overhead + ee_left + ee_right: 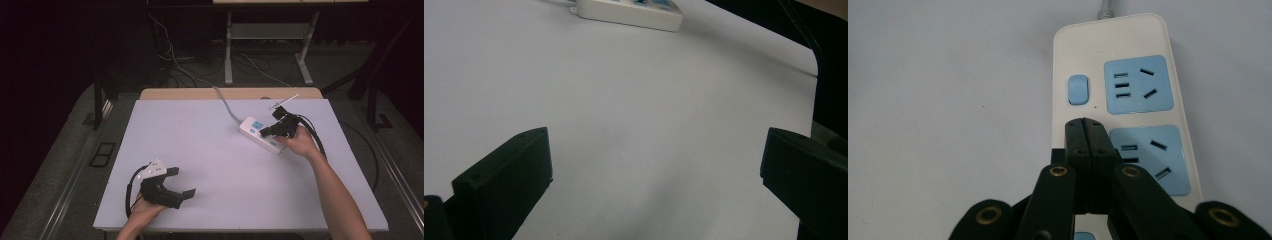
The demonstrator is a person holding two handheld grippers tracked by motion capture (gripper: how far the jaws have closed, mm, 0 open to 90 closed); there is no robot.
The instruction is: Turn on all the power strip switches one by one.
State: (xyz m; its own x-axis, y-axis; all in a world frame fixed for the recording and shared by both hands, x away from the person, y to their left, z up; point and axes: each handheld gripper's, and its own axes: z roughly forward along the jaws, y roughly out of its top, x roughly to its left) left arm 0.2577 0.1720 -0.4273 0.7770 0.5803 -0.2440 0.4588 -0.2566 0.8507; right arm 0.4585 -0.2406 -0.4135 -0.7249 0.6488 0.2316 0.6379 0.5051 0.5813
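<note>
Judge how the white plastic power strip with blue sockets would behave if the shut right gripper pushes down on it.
The white plastic power strip with blue sockets looks rigid and lies flat, so tipping seems unlikely. On the smooth white table it might slide; its grey cable could drag.

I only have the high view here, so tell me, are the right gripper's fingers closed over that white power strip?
Observer: Yes, the right gripper has its fingers pressed together, empty, tips over the white plastic power strip.
Operator: What is just ahead of the tips?
Observer: A small light-blue rocker switch, beside the upper blue socket panel.
Operator: And the left gripper?
Observer: The left gripper has its fingers wide apart, nothing between them, over the bare white tabletop.
</note>
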